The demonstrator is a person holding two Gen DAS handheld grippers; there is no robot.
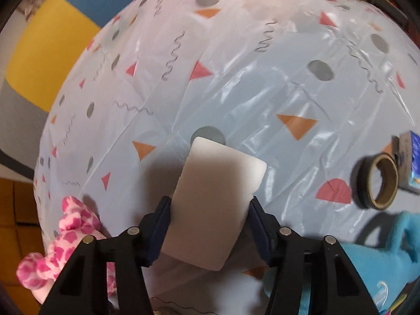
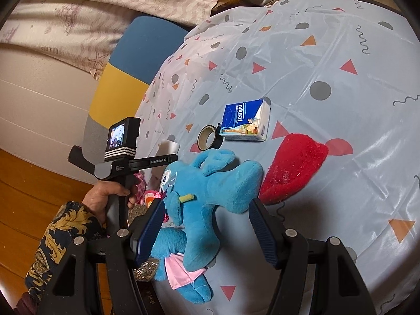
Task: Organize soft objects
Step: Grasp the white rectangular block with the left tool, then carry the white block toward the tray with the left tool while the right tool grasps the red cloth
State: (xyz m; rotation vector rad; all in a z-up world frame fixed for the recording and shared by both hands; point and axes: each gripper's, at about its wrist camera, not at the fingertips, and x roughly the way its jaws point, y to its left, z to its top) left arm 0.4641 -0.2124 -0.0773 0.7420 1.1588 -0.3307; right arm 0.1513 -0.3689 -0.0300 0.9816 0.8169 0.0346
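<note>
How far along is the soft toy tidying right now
Nothing looks sorted yet. The left gripper is shut on a white block. The right gripper is open over the blue plush. That plush, the pink spotted plush and the red cushion lie loose on the table cover.

My right gripper (image 2: 207,225) stands open over the blue plush toy (image 2: 207,197) on the patterned counter (image 2: 341,92). Beyond it I see a red plush piece (image 2: 294,165), a Tempo tissue pack (image 2: 246,120) and a tape roll (image 2: 208,137). My left gripper (image 2: 168,152) holds something white.
</note>
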